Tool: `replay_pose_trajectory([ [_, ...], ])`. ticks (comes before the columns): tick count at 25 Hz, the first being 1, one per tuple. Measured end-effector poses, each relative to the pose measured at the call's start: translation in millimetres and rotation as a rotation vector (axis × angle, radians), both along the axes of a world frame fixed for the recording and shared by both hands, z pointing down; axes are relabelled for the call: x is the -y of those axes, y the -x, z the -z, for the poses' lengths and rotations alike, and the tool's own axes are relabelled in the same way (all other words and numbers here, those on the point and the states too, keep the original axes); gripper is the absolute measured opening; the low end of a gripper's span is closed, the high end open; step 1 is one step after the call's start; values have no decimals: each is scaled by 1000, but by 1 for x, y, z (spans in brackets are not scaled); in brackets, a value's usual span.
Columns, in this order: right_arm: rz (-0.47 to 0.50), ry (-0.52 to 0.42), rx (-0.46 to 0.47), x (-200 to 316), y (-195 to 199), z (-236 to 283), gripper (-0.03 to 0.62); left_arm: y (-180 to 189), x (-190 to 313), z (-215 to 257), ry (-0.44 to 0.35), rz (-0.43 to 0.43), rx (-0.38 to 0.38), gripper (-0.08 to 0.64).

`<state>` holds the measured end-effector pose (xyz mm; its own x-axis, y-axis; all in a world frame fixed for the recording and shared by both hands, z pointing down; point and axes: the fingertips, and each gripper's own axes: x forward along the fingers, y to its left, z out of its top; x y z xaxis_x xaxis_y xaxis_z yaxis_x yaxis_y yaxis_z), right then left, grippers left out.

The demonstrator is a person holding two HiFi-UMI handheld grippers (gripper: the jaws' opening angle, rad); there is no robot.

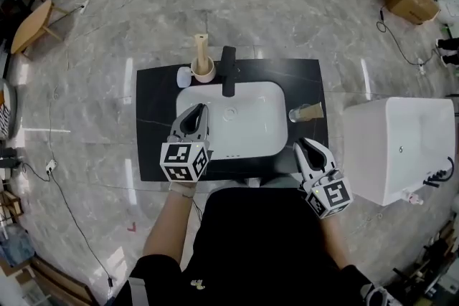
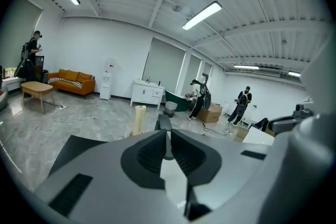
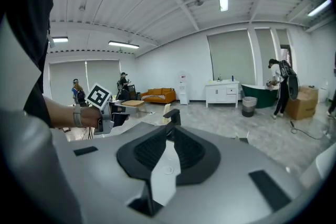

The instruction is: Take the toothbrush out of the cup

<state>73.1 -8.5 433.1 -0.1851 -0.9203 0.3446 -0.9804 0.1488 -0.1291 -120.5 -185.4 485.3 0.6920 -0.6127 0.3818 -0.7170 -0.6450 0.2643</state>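
A beige cup (image 1: 205, 72) stands at the back left of the white sink (image 1: 269, 127), beside the black faucet (image 1: 228, 71). A beige toothbrush (image 1: 201, 46) stands upright in it. My left gripper (image 1: 200, 110) is shut and empty over the sink's left rim, pointing toward the cup and still short of it. In the left gripper view the cup (image 2: 139, 120) shows beyond the shut jaws (image 2: 167, 132). My right gripper (image 1: 302, 145) is shut and empty at the counter's front right; its own view (image 3: 170, 128) shows the faucet (image 3: 173, 115) ahead.
A small white cup (image 1: 183, 77) sits left of the beige cup. Another cup (image 1: 306, 112) lies on its side right of the sink. The black countertop (image 1: 154, 154) has glass around it. A white tub (image 1: 398, 143) stands to the right. People stand far off.
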Motion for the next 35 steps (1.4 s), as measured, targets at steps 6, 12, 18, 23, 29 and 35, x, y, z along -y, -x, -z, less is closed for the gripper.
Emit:
replay_pose_trajectory([
  [6,-96,50,-6,-12,-7,-4,64,-7,49,-14,-10,-43,44,26],
  [12,-197,61,17,-25,-30,-6,64,-19,101,-32,-33,-50,104,100],
  [18,-288,100,8,-41,-53,-8,64,-36,147,-57,-33,-37,156,160],
  [23,-347,171,-25,-63,-67,-20,64,-50,172,-78,-34,-55,214,193],
  [29,-383,180,-43,-76,-73,-20,64,-57,194,-95,-12,-42,264,193],
  [35,-395,186,-38,-87,-74,-19,64,-57,200,-112,47,-26,266,192],
])
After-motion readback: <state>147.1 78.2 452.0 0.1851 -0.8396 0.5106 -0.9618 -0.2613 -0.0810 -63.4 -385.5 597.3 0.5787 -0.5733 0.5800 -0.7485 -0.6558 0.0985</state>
